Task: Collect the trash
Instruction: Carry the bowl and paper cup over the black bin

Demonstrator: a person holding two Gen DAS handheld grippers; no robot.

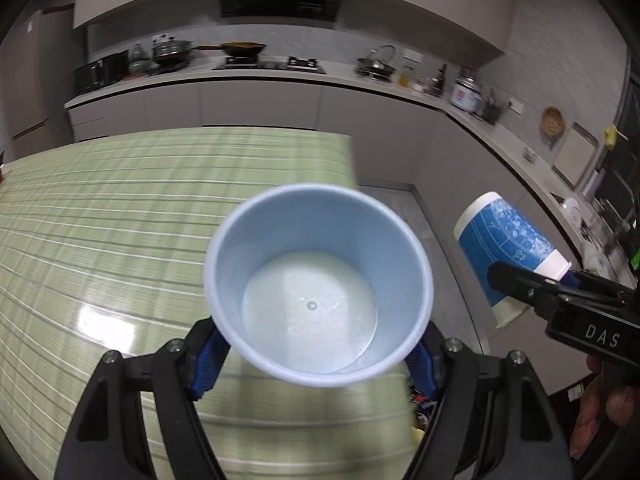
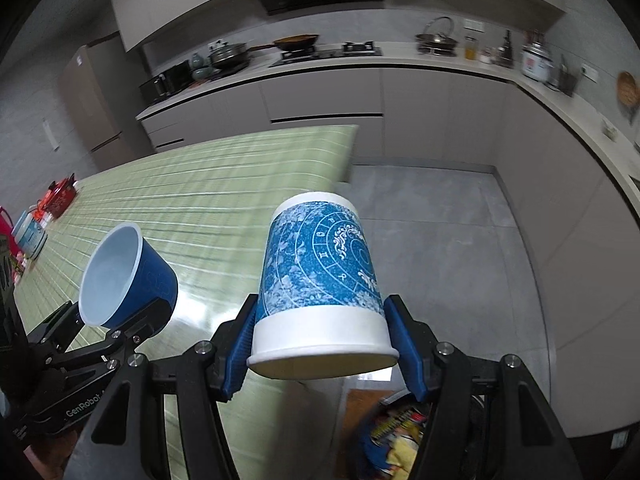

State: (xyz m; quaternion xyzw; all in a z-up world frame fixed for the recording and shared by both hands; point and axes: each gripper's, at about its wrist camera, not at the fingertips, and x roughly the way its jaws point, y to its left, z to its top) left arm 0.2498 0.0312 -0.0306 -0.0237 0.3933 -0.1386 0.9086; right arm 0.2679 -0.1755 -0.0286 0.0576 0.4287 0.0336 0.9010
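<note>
We hold two cups over the green surface (image 2: 224, 184)

Left gripper (image 1: 316, 354) jaws clench the blue cup (image 1: 318, 280), frame centre; right gripper (image 2: 322, 354) jaws clench the patterned cup (image 2: 320, 276), upside down. Trash bin (image 2: 394, 436) lower right; red clutter (image 2: 60, 198) far left.

Blue cup (image 2: 128, 276), green-striped tablecloth (image 1: 120, 216)

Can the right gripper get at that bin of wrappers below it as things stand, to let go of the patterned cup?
Probably yes. The right gripper holds the patterned paper cup upside down beyond the table edge, and the trash bin shows just beneath its jaws with nothing between. The left gripper, holding the blue cup, sits well aside.
</note>
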